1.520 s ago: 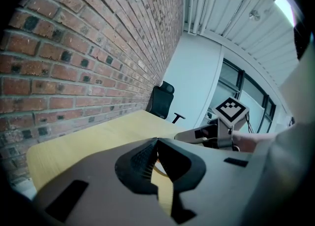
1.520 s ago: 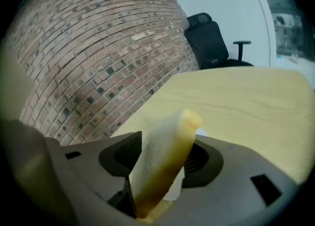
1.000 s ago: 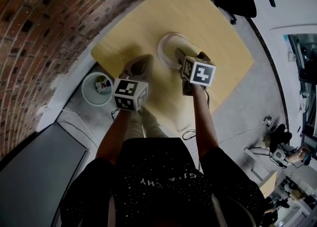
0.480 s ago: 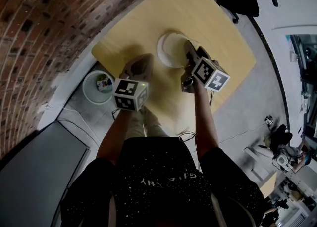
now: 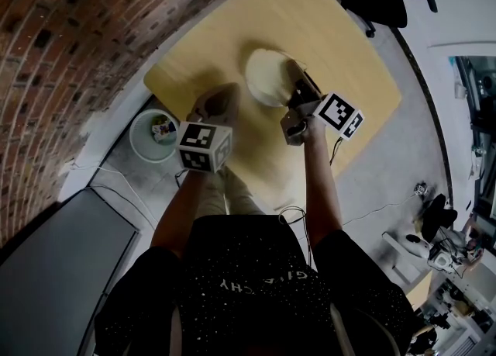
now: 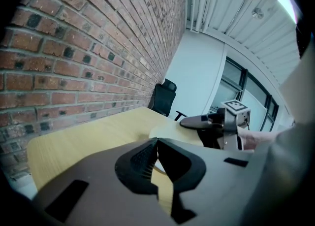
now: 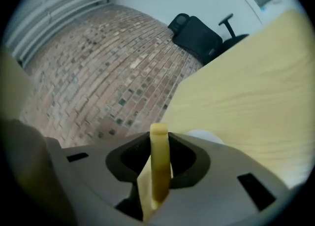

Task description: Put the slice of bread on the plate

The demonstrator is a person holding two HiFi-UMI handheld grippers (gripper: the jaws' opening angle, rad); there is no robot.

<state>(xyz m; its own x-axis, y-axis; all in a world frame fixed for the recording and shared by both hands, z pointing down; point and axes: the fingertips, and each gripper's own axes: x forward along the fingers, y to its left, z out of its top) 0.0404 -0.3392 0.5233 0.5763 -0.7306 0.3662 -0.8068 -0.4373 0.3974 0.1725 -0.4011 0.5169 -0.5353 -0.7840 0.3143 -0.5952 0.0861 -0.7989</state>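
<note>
Fingers point(image 7: 129, 160) of right gripper point(image 5: 298, 85) closing on slice of bread point(image 7: 158, 166), edge-up, beside plate point(image 5: 257, 75); left gripper point(image 6: 155, 146) pinched together, empty. Best roll slice flat over plate before release.

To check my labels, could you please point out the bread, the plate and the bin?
bread point(image 7: 159, 161): right gripper view, on its narrow edge facing the camera.
plate point(image 5: 266, 77): head view, on its bare middle.
bin point(image 5: 133, 143): head view, on its left rim.
</note>
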